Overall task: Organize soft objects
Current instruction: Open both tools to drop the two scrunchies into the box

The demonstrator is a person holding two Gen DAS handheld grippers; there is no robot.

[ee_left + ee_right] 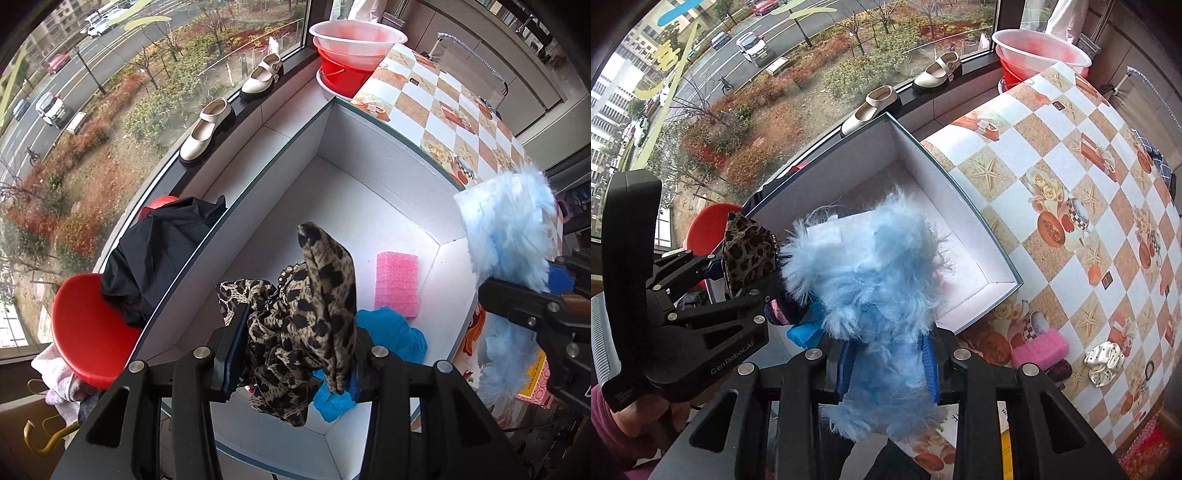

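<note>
**Both claws loaded over the white box**

The left claw (291, 354) is clamped on a leopard-print fabric bundle (303, 332), hanging above the open white box (369, 206) on the patterned worktop (443, 103). In the box lie a pink sponge (397, 284) and a blue cloth (391, 332). The right claw (890, 373) grips a fluffy light-blue piece (871, 280), apparently over the box's near edge. Another pink sponge (1039, 349) rests on the worktop

Leopard scrunchie (295, 332) hangs bunched over the white box (369, 206) (pink sponge (397, 284) inside); fluffy blue piece (875, 302) beside it
</note>
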